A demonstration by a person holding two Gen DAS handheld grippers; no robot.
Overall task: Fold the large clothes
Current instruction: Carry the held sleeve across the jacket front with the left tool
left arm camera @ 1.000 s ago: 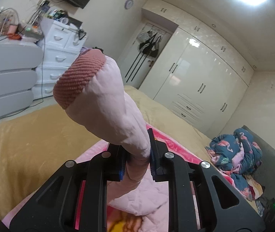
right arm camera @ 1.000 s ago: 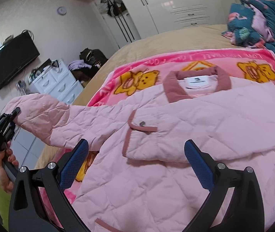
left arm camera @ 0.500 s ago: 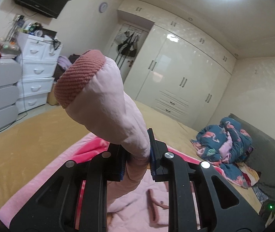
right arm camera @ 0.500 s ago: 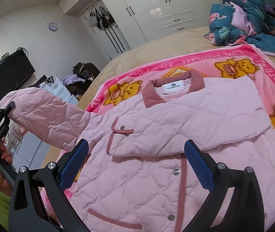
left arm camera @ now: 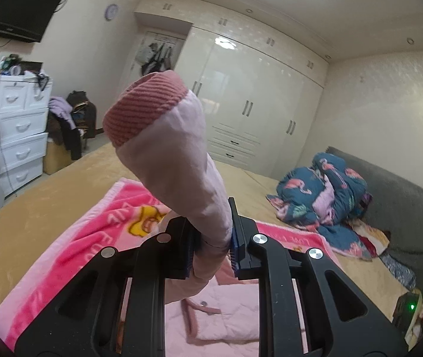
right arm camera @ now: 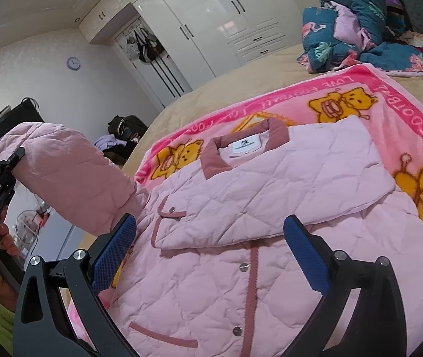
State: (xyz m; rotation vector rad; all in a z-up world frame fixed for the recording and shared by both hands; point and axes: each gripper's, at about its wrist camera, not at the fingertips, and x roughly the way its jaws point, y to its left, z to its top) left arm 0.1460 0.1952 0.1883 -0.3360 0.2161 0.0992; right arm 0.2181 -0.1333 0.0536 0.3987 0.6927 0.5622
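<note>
While the pale pink quilted jacket point(right arm camera: 270, 208) is lying front-up on a bright pink fleece blanket printed with yellow bears point(right arm camera: 345, 101), its sleeve point(left arm camera: 181, 160) is being held up off the bed.

The left gripper point(left arm camera: 211, 247) is standing clamped tight on that sleeve just below its darker pink ribbed cuff point(left arm camera: 143, 110), which is sticking up above the pinch; in the right wrist view a hand point(right arm camera: 0, 255) in a yellow-green sleeve is gripping its handle at the left edge. The right gripper point(right arm camera: 211, 247) is hovering above the jacket's buttoned front with its blue-padded jaws standing wide apart and nothing between them. The other sleeve is lying folded across the chest under the dusty pink collar point(right arm camera: 214, 160). The blanket is covering a tan bedspread point(left arm camera: 33, 217), with a crumpled blue flamingo-print quilt point(right arm camera: 360, 23) bunched near the headboard.
</note>
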